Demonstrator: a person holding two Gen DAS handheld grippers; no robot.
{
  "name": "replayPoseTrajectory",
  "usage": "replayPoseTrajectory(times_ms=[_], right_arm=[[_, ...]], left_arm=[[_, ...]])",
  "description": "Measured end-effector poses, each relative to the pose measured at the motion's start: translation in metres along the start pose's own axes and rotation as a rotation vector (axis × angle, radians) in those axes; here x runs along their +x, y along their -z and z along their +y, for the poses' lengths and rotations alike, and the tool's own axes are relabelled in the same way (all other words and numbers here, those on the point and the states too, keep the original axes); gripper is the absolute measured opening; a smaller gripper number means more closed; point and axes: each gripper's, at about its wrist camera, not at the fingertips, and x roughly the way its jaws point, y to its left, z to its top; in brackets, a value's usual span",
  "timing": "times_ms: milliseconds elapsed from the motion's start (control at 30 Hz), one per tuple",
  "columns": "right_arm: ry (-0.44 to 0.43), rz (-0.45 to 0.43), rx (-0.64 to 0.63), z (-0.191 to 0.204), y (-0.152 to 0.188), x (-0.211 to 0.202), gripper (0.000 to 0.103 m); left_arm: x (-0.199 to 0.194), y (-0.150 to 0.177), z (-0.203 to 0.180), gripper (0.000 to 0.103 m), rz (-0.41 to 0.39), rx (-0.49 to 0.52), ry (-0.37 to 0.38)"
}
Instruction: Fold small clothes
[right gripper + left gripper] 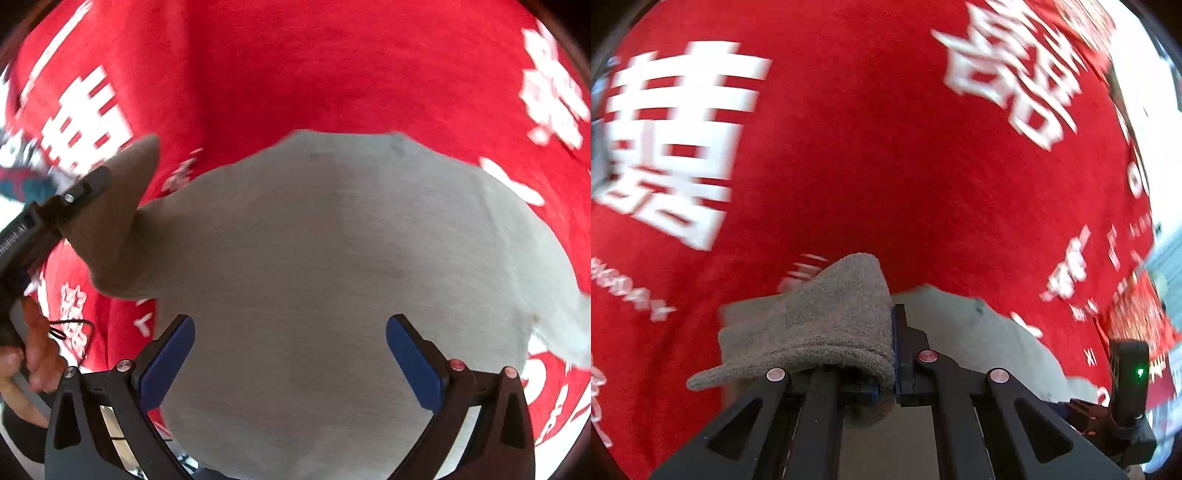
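Observation:
A light grey garment [332, 258] lies spread on the red cloth. My left gripper [892, 332] is shut on a grey corner of the garment [827, 325], which bunches over its left finger and is lifted off the surface. In the right wrist view the left gripper [79, 192] shows at the left edge, pulling that corner [122, 221] up. My right gripper [290, 354] is open and empty, its blue pads [170, 362] spread above the near part of the garment. The right gripper's body [1126, 387] shows at the right of the left wrist view.
The red cloth [868, 129] with large white characters [668, 140] covers the whole work surface. A person's hand [26, 362] holds the left gripper's handle at the lower left. A pale floor strip [1145, 110] shows beyond the cloth's right edge.

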Motion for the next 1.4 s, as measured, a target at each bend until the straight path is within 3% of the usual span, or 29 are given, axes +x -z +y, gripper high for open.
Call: replayPoseTrajectory(times_ms=[233,433,500,533,567,633,700,800,900,967,1033,1133,1167,1200,1267,1400], right_arm=[[0.044,0.001,0.205,-0.096,0.024,-0.007,0.103],[0.062,0.020,0.272,-0.130,0.038,-0.002,0.103],[0.066,0.019,0.277,-0.133,0.038,-0.002,0.103],[0.068,0.015,0.274,-0.133,0.036,-0.002,0.103],[0.073,0.009,0.270,-0.131,0.034,-0.002,0.103],[0.082,-0.015,0.241,-0.124,0.027,-0.005,0.103],[0.087,-0.046,0.170,-0.108,0.018,-0.008,0.103],[0.099,-0.085,-0.033,-0.061,0.002,-0.007,0.103],[0.155,-0.084,-0.266,-0.009,-0.006,0.011,0.103],[0.233,-0.082,-0.443,0.027,-0.006,0.033,0.103],[0.307,-0.094,-0.588,0.054,-0.003,0.052,0.103],[0.397,-0.123,-0.720,0.077,-0.002,0.073,0.102],[0.434,-0.121,-0.749,0.081,-0.004,0.082,0.092],[0.464,-0.118,-0.765,0.084,-0.006,0.087,0.057],[0.435,-0.101,-0.717,0.076,-0.014,0.087,0.006],[0.215,-0.143,-0.320,0.019,-0.036,0.052,0.006]], left_arm=[[0.102,0.043,-0.100,0.006,0.194,0.220,0.026],[0.148,0.091,-0.131,0.007,0.315,0.382,-0.109],[0.147,0.099,-0.132,0.040,0.333,0.407,-0.124],[0.140,0.100,-0.134,0.071,0.321,0.415,-0.124],[0.132,0.100,-0.136,0.080,0.298,0.424,-0.140],[0.109,0.095,-0.143,0.080,0.255,0.462,-0.147],[0.087,0.087,-0.141,0.080,0.230,0.473,-0.139],[0.051,0.068,-0.116,0.080,0.187,0.451,-0.164],[0.036,0.048,-0.066,0.080,0.180,0.379,-0.292],[0.040,0.043,-0.025,0.080,0.223,0.356,-0.437],[0.041,0.042,0.013,0.080,0.258,0.298,-0.525],[0.042,0.043,0.043,0.080,0.276,0.204,-0.516],[0.046,0.044,0.048,0.080,0.285,0.187,-0.511],[0.048,0.046,0.053,0.080,0.293,0.180,-0.514],[0.055,0.051,0.056,0.080,0.310,0.162,-0.518],[0.056,0.056,0.058,0.080,0.306,0.142,-0.511]])
